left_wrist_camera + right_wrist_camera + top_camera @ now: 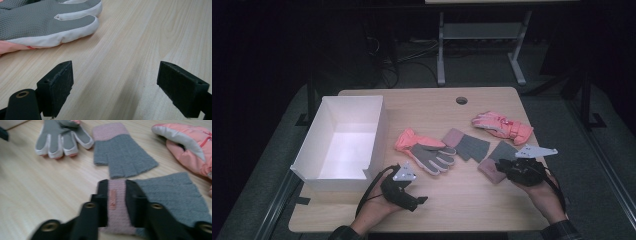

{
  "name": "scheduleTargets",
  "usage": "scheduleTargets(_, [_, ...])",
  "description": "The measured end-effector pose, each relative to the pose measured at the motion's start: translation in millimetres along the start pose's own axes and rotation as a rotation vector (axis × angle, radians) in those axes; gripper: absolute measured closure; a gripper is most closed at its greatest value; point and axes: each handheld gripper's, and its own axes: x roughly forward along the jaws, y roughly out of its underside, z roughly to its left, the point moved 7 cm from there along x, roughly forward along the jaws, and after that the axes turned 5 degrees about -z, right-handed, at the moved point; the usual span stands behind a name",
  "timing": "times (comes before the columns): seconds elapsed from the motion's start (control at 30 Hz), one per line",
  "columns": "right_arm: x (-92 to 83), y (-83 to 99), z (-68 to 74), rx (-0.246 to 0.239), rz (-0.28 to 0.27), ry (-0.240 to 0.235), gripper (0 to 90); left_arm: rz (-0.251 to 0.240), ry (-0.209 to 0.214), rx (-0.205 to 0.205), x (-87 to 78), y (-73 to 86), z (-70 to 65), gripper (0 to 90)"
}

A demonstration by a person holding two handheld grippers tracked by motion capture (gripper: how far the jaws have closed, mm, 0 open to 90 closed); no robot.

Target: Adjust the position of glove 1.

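On the left side of the desk sits a white box. It is open on top and looks bare inside.

Just in front of the box's near corner is the left claw, held in a hand that comes in from the bottom edge. In the left gripper view its two black pads stand wide apart, with only wood between them. Nothing is in this claw. It points across the desk, and the fingertips of a grey and pink work glove lie just ahead of it. That glove lies flat with its pink cuff toward the box.

Next comes a knit glove, grey with a dusty pink cuff. It lies flat in the middle of the desk, close beside the work glove's fingers.

To the right lies a second knit glove of the same kind, near the front of the desk. The right claw has its pads squeezed on this glove's pink cuff, one pad on each side. The grey part spreads out on the wood to the right of the claw.

Farthest back on the right is a puffy pink winter glove, well apart from both claws.
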Motion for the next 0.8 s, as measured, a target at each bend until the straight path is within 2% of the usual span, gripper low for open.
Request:
scheduleTargets(0.07, [3.8,-2.3,-3.5,-0.002,0.004,-0.006,86.4,-0.007,0.008,-0.013,-0.6,-0.5,-0.6,13.6])
scheduleTargets(0.13, [8.0,-4.8,-6.7,-0.006,0.002,-0.01,89.8,-0.005,0.008,-0.009,-0.5,-0.4,-0.2,13.6])
scheduleTargets(0.33, [22.9,-7.6,-15.7,-0.01,0.019,0.013,90.0,-0.01,0.01,-0.013,1.1,-0.3,-1.6,13.6])
scheduleTargets(0.53, [38.2,-0.3,-24.5,0.004,0.071,0.035,90.0,-0.013,0.004,-0.006,-0.3,0.0,-0.8,13.6])
scheduleTargets(0.67, [46.7,9.9,-27.8,0.009,0.116,0.028,90.0,-0.012,0.005,-0.008,0.4,0.4,-1.5,13.7])
scheduleTargets(0.7, [48.3,12.5,-28.9,-0.004,0.128,0.026,90.0,-0.008,0.006,-0.004,-0.3,0.5,-1.5,13.7])
scheduleTargets(0.8, [48.9,14.9,-28.0,0.001,0.131,0.021,90.0,-0.007,0.007,-0.002,-1.0,0.9,-1.3,13.7])
